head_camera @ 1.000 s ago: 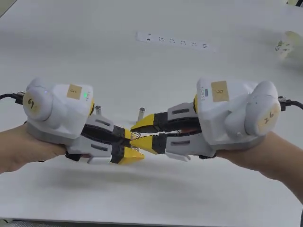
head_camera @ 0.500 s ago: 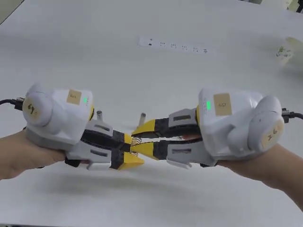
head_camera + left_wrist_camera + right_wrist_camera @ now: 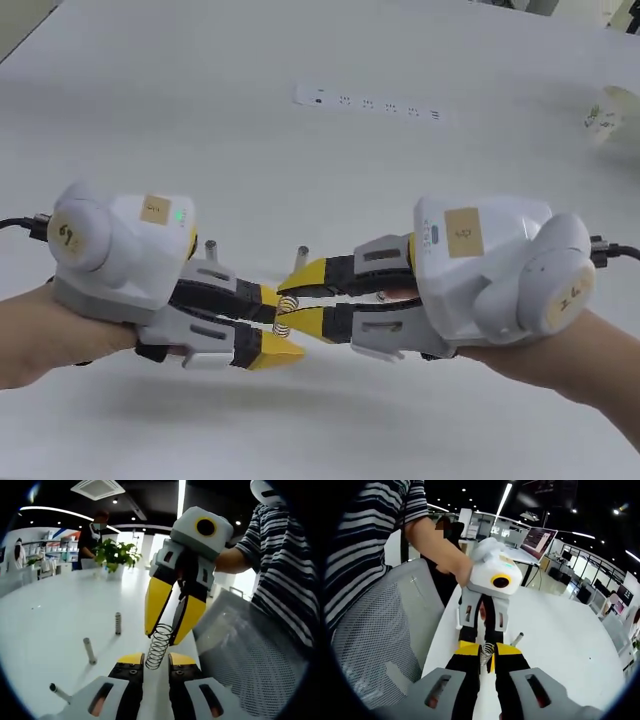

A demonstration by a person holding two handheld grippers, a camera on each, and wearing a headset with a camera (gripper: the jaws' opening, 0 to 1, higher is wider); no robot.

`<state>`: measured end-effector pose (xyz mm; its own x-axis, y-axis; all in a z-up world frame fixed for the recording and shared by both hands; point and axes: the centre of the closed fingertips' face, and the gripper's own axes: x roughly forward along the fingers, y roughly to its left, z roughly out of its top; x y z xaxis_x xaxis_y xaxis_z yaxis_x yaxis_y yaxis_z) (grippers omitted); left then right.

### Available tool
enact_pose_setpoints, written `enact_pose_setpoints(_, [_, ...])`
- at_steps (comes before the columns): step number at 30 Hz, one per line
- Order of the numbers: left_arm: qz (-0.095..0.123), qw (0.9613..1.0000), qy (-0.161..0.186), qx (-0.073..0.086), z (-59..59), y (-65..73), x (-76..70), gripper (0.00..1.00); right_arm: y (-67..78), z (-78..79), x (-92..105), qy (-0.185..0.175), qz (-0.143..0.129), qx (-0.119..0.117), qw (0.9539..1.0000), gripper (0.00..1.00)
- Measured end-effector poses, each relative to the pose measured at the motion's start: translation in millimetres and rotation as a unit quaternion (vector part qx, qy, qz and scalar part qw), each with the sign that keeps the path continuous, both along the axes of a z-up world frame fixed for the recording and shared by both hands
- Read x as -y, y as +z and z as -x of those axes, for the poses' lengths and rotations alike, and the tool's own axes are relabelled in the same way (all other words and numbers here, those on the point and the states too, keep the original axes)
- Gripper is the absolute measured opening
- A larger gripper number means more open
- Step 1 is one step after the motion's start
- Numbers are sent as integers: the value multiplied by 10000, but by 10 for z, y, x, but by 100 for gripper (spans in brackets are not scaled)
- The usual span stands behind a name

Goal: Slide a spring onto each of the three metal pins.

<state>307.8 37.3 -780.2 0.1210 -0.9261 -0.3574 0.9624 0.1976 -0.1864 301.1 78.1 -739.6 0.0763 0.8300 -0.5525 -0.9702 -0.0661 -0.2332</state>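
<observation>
Spring point(image 3: 287, 312) bridges the two claws tip to tip; right gripper point(image 3: 487, 651) jaws narrow, pinching one end; left gripper point(image 3: 156, 658) jaws narrow round the other end, grip can't be told; metal pins point(image 3: 118, 623) stand left of its tips; risk: uneven pull or twist likely pops the spring free.

The person is holding the left gripper point(image 3: 272, 322) in the left hand point(image 3: 40, 335) and the right gripper point(image 3: 300, 298) in the right hand point(image 3: 560, 350), both palms wrapping the white housings from the outer sides, with the forearms coming in low from either edge of the head view. The two grippers are pointing at each other nose to nose, roughly level, their yellow tips almost touching. Each pair of jaws is pinching in to a narrow gap and gripping one end of the spring point(image 3: 286, 311) between them.
</observation>
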Motion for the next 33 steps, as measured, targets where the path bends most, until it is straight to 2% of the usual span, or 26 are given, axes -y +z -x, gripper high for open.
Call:
enact_pose_setpoints(11, [10,9998,190,-71,-20,-3,-67,16,11,4,1,23,18,60,10000,7])
enact_pose_setpoints(17, [26,9996,264,-139,-17,-9,-95,24,-5,7,13,29,60,88,9999,7])
enact_pose_setpoints(28, [71,9991,353,-235,-3,-12,-142,29,-1,-44,52,-81,76,124,9999,7])
enact_pose_setpoints(31, [81,9987,411,-291,1,-20,-175,34,-5,-60,65,-107,97,150,9998,7])
enact_pose_setpoints(33, [71,9985,462,-273,-9,-30,-206,37,-6,-67,69,-118,96,151,9998,7])
